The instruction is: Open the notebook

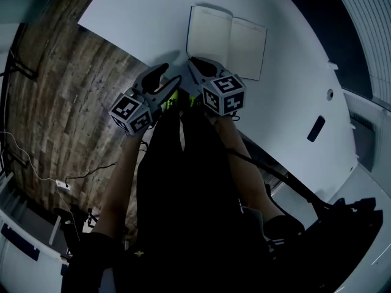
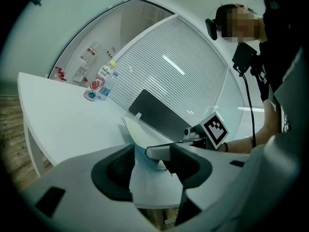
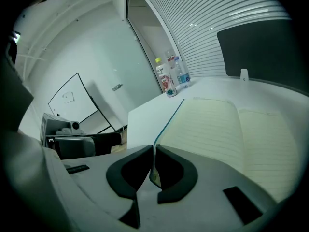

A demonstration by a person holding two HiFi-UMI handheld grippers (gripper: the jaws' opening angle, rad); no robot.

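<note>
The notebook (image 1: 227, 40) lies open on the white table (image 1: 134, 17), its lined cream pages (image 3: 217, 129) facing up. In the right gripper view a thin leaf with a teal edge (image 3: 166, 122) stands up from the left side of the book. My right gripper (image 3: 153, 162) is shut on that leaf's near end. In the head view this gripper (image 1: 197, 66) sits at the book's near left corner. My left gripper (image 2: 149, 164) is beside it, open, with only the table showing through the gap. It (image 1: 174, 92) hovers at the table's near edge, apart from the book.
Bottles (image 2: 101, 83) (image 3: 171, 79) stand at the table's far end. A dark panel (image 2: 159, 114) (image 3: 260, 52) rises behind the notebook. A small black object (image 1: 316, 129) lies on the table to the right. Wood floor (image 1: 61, 102) lies beyond the table's left edge.
</note>
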